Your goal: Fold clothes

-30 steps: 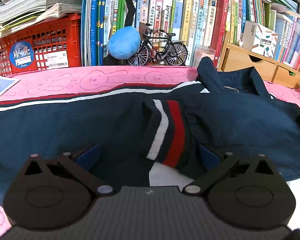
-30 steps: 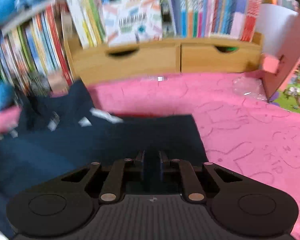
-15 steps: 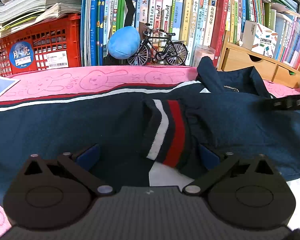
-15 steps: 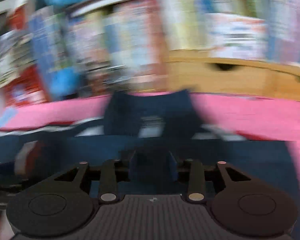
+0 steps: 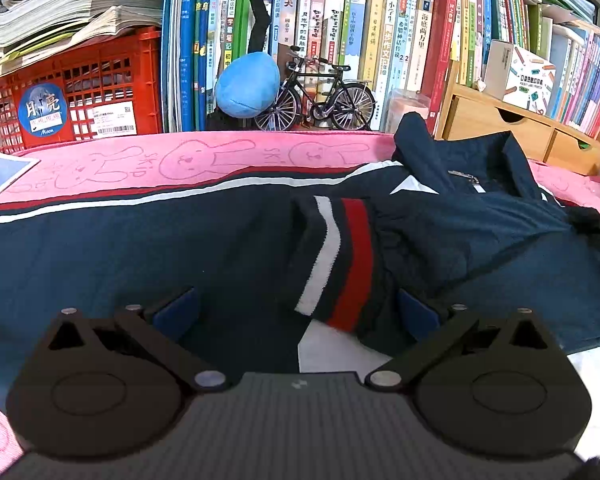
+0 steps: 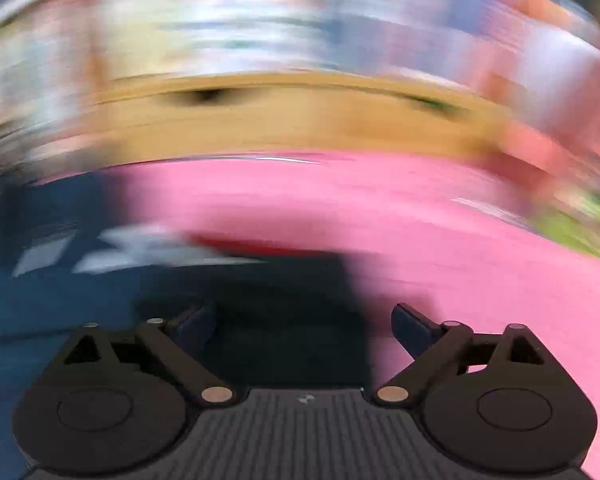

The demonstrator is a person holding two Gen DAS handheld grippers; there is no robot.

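The right tongs (image 6: 304,324), pinching the navy jacket (image 5: 140,248) a second ago, now gape spread above it; the left tongs (image 5: 296,312) stay spread over the striped cuff (image 5: 340,260).

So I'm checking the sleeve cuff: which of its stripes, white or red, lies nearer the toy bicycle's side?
Neither clearly; on the cuff the white stripe sits left of the red stripe.

Right wrist view smeared by motion blur, navy jacket (image 6: 100,292) edges indistinct, jacket's left sleeve cut off in left wrist view.
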